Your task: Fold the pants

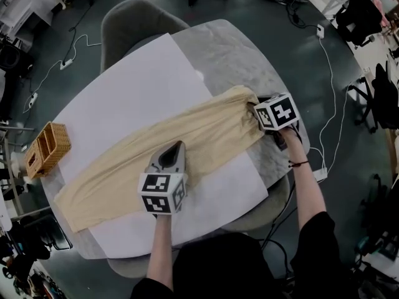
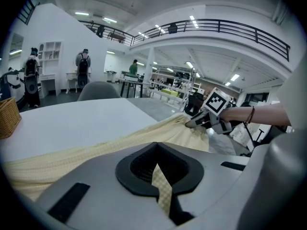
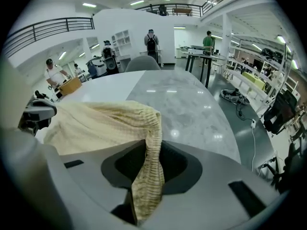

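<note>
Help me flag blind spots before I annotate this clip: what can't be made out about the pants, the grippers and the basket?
Head view: the marker cube on the right gripper covers its jaws and the waistband of the pants.
Head view: the left gripper hides the cloth edge it pinches under its own body.
Left gripper view: the basket is cut off by the left edge; contents unseen.
Right gripper view: the leg ends lie behind that gripper's body.
</note>
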Available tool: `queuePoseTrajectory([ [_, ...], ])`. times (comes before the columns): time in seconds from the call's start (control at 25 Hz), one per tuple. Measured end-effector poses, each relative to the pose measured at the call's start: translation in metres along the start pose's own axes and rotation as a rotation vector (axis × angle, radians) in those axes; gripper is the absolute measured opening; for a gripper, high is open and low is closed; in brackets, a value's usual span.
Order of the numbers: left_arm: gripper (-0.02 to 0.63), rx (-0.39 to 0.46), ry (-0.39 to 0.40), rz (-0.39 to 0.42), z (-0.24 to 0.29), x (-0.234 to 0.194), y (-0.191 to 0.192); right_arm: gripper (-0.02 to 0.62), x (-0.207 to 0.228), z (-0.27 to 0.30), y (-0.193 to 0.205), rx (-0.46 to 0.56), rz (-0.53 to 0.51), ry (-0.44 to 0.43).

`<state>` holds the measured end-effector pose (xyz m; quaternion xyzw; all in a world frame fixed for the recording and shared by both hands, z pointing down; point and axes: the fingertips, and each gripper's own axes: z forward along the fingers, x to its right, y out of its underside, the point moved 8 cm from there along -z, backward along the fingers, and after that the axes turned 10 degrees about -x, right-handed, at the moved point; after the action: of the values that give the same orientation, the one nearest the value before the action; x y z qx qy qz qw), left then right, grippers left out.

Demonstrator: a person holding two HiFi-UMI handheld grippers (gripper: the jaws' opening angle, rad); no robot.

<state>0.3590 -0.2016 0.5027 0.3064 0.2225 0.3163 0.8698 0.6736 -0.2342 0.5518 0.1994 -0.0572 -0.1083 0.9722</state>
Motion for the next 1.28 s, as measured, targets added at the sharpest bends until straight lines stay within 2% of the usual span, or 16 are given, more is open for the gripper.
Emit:
queuePoseTrajectory([
  [0.16, 0.008, 0.004, -0.014, -0.005, -0.003, 0.0, 0.001, 0.054, -0.001, 0.0, -0.001, -0.014, -0.018, -0.001],
  [0.28, 0.008, 0.008, -0.026, -0.008, -0.006, 0.0, 0.001, 0.044, 0.003, 0.001, -0.002, -0.02, 0.028, -0.042],
  [0.68, 0.008, 0.016, -0.074, -0.005, -0.024, -0.005, 0.002, 0.035, 0.015, -0.01, 0.004, 0.039, 0.306, -0.318],
  [0.88, 0.008, 0.028, -0.089, -0.002, -0.033, -0.002, 0.001, 0.035, 0.015, -0.029, -0.001, 0.086, 0.403, -0.435],
  [1.08, 0.008, 0.046, -0.098, 0.0, -0.046, 0.005, 0.001, 0.035, 0.004, -0.05, -0.007, 0.109, 0.392, -0.461],
  [1.28, 0.008, 0.069, -0.106, -0.007, -0.07, -0.011, 0.013, 0.035, -0.037, -0.065, -0.023, 0.142, 0.35, -0.457],
])
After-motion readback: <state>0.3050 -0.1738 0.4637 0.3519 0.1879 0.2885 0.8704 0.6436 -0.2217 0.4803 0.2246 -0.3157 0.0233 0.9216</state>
